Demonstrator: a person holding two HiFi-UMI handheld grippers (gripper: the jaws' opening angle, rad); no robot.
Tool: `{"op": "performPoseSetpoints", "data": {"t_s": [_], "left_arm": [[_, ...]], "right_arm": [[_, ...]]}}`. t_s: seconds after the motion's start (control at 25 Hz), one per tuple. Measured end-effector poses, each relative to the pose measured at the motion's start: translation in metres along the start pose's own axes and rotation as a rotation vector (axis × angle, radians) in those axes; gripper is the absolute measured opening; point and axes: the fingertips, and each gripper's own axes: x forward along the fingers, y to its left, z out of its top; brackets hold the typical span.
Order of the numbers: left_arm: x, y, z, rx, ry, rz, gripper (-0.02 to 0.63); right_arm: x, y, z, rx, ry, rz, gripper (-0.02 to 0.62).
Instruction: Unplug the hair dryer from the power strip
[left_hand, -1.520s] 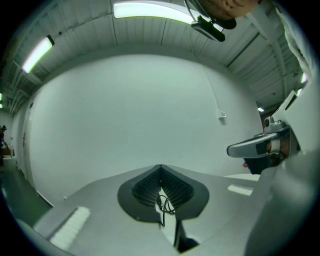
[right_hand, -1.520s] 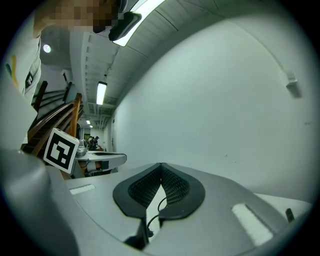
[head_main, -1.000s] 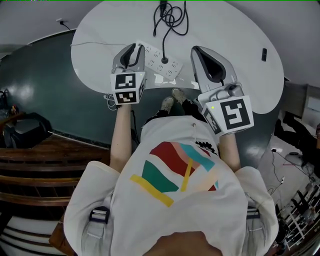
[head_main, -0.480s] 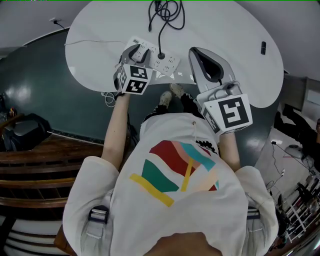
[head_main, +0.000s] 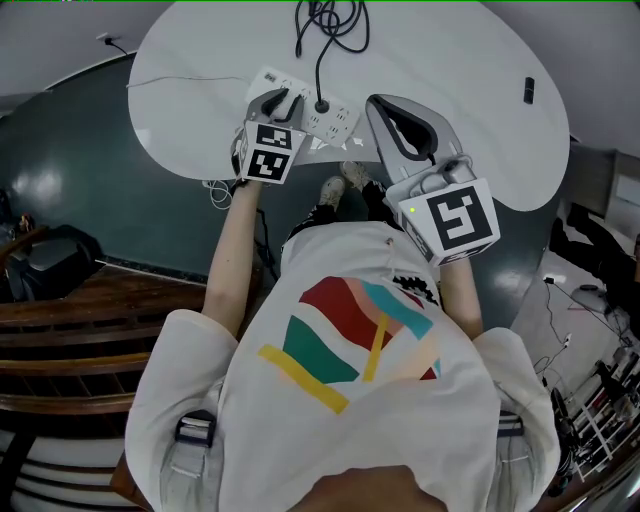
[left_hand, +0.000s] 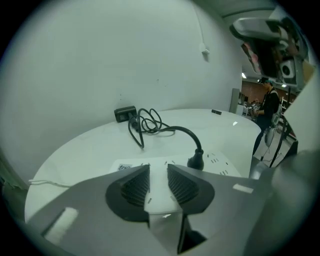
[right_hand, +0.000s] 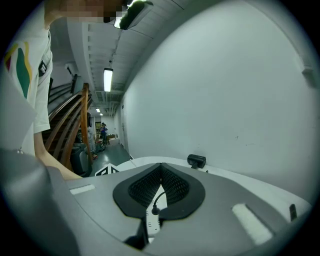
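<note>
I'm standing by the round white table (head_main: 480, 60), and the long white plastic power strip (head_main: 338, 122) is lying near its front edge, running slantwise across in front of the person. The left gripper (head_main: 280, 102) is hanging right over the strip's left end. Its jaws are a little apart and closing, with only the strip's socket face showing through the gap and nothing pinched that I can see. The right gripper (head_main: 380, 108) is hovering off the strip's right end with its ribbed pads (right_hand: 145, 187) pressed together on nothing. A thin black cable (head_main: 318, 70) is looping away toward the table's far side. Its round black plug (head_main: 322, 104) is sitting upright in a socket partway along the strip, between the two grippers and just to the right of the left jaws. The left one looks slightly nearer. I'd guess the plug is going to need a straight lift off the strip, and the right jaws would have to part first to take it.
</note>
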Motion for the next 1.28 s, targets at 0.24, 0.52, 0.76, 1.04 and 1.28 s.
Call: {"op": "performPoseSetpoints", "data": {"t_s": [0.24, 0.52, 0.76, 1.04, 1.28], "left_arm": [[-0.004, 0.015, -0.009, -0.070, 0.071, -0.078, 0.219], [-0.006, 0.008, -0.007, -0.042, 0.114, -0.130, 0.235], [-0.005, 0.005, -0.007, -0.044, 0.121, -0.164, 0.238], [-0.005, 0.002, -0.008, 0.006, 0.153, -0.162, 0.247], [-0.005, 0.000, -0.009, 0.007, 0.156, -0.153, 0.250]], "right_arm": [[0.001, 0.001, 0.001, -0.015, -0.001, 0.010, 0.014], [0.002, 0.002, -0.003, -0.020, 0.012, 0.027, 0.014], [0.010, 0.002, -0.024, -0.002, 0.062, 0.055, 0.014], [0.057, 0.019, -0.086, -0.047, 0.173, 0.211, 0.213], [0.088, 0.018, -0.134, -0.071, 0.260, 0.219, 0.227]]}}
